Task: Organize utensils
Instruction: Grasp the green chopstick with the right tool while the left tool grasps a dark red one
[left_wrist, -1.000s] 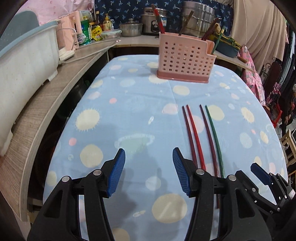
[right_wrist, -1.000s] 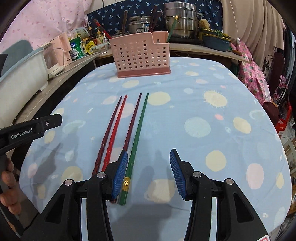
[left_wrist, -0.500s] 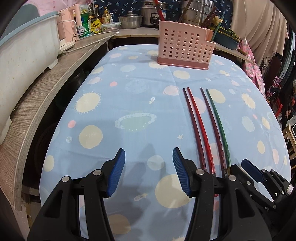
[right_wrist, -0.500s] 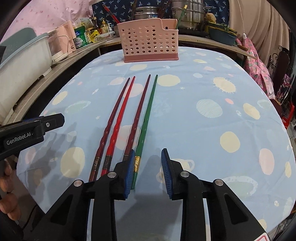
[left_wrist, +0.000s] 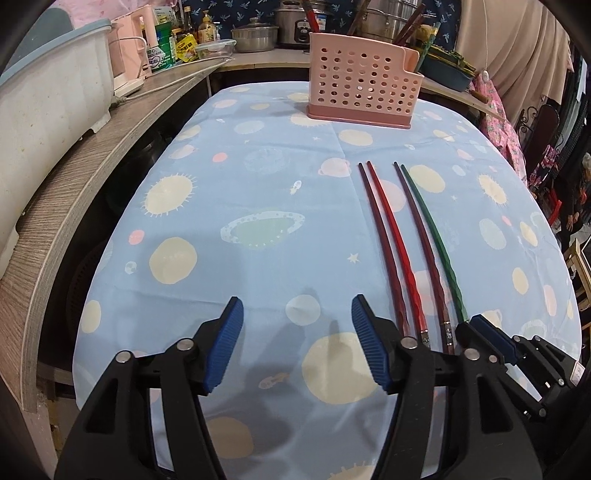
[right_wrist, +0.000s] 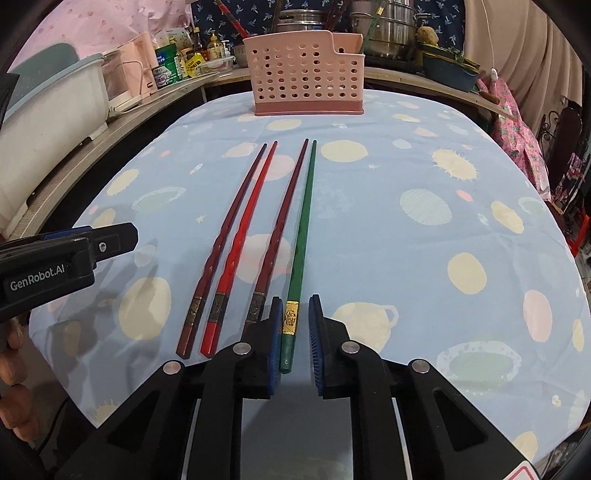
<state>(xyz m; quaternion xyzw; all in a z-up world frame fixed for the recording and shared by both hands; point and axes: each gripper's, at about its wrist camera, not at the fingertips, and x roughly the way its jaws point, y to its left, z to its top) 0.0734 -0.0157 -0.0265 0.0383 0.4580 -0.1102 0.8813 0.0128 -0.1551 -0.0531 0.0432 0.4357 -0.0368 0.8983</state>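
Four chopsticks lie side by side on the blue patterned cloth: a dark red one, a bright red one, a maroon one and a green one. My right gripper has closed its jaws on the green chopstick's thick gold-banded near end, low over the cloth. My left gripper hovers left of the chopsticks; its jaws are opening and nothing is between them. A pink perforated utensil basket stands at the table's far end and holds several chopsticks.
A wooden counter runs along the left with a white tub, bottles and a pink appliance. Pots stand behind the basket. A teal basin sits at the far right. The table edge falls away on the right.
The right gripper's jaws have narrowed from wide apart to close around the green chopstick's end, and it has sunk lower. The left gripper's jaws have spread slightly.
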